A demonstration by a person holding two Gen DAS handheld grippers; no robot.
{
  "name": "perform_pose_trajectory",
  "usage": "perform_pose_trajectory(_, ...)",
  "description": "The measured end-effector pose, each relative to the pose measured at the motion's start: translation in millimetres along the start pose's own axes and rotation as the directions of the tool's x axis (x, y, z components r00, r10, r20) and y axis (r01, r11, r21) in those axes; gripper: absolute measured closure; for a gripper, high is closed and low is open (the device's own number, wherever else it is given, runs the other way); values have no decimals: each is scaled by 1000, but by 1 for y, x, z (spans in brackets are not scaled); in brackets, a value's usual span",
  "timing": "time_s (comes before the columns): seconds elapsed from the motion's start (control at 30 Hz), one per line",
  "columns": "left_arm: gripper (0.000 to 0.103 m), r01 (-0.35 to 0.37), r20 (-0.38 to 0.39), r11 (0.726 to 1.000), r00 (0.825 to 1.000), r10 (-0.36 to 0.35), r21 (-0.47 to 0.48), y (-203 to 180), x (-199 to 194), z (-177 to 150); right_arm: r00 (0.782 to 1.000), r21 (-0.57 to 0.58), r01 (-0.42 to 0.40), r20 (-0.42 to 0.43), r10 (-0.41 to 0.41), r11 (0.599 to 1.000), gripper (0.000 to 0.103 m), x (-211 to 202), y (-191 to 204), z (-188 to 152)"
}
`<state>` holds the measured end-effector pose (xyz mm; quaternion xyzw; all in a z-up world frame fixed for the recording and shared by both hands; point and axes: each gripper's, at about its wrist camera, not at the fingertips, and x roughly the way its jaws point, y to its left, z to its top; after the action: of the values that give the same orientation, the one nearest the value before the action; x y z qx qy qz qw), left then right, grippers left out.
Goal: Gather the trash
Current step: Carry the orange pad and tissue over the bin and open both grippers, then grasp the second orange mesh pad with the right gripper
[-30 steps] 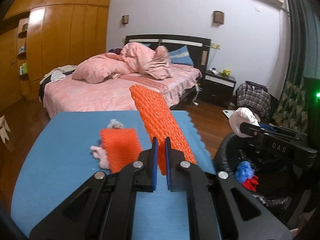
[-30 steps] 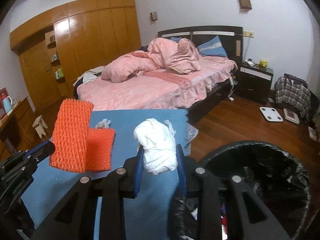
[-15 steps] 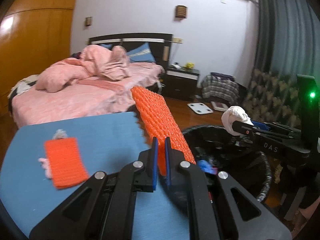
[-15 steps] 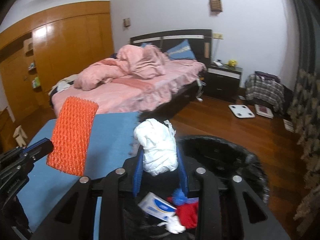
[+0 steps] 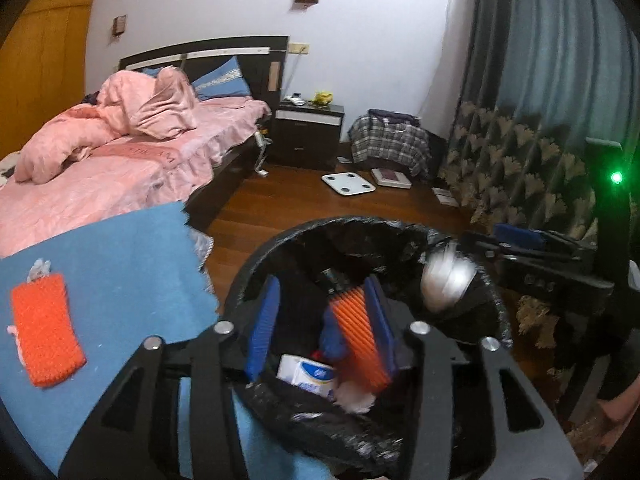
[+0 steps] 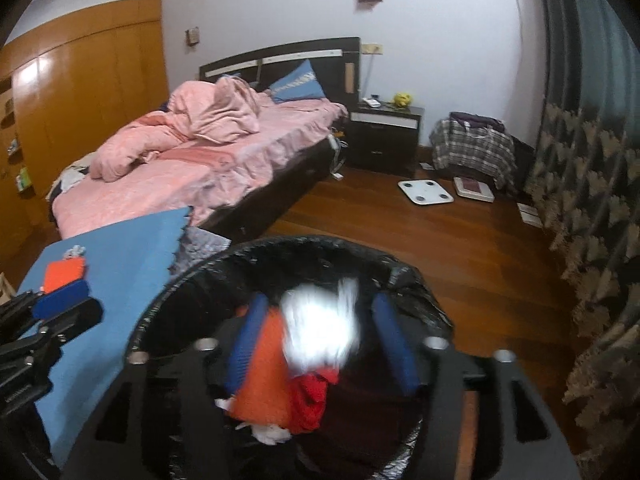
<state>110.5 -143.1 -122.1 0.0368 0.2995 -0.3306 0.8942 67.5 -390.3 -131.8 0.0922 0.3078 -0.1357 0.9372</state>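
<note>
Looking down your left gripper [image 5: 320, 326], the two ribbed blue pads stand spread apart, having just been opening. The orange foam net sleeve [image 5: 358, 344] is blurred and lies against the right-hand pad only, not pinched, low centre of the frame, right over the bin. Your right gripper [image 6: 322, 338] has also just been opening; its pads are wide apart and the crumpled white tissue wad [image 6: 320, 326] sits smeared with motion between them, touching neither as far as you can tell.

Both claws hang over the one round trash bin [image 5: 404, 230], lined with a crinkly black plastic bag. Inside it you can count a white-and-blue paper packet [image 5: 306, 374], a red cloth scrap [image 6: 310, 398] and a pale crumpled bit at the bottom.

Left of the bin is the flat blue mat [image 5: 116, 264] with a zigzag edge. On it lies a second orange foam net sleeve [image 5: 46, 342], a knobbly rectangle, with a small white scrap [image 5: 38, 268] at its top end.

Farther back, upper left: one bed [image 5: 100, 168] with rumpled pink bedding, a dark nightstand [image 5: 308, 136], two flat scales on the wood floor, and a patterned curtain [image 5: 520, 152] on the right.
</note>
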Motion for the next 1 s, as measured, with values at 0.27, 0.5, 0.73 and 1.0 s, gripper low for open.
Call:
perform_pose_trajectory(0.27, 17, -174, 35, 979, 983, 179, -110, 60, -36, -15, 999, -10, -48, 21, 48, 999, 6, 1, 17, 2)
perform_pose_trajectory(0.5, 15, -334, 32, 923, 938, 346, -189, 125, -84, -26, 986, -52, -162, 22, 163, 985, 6, 4, 82, 6)
perform_pose_trajectory(0.73, 15, -467, -9, 843, 876, 482, -266, 187, -121, -50, 963, -125, -268, -8, 269, 955, 6, 18, 165, 4)
perform_pose_trajectory(1.0, 15, -559, -62, 773, 820, 569, -301, 246, -140, -76, 940, -169, -340, -34, 339, 925, 6, 46, 257, -4)
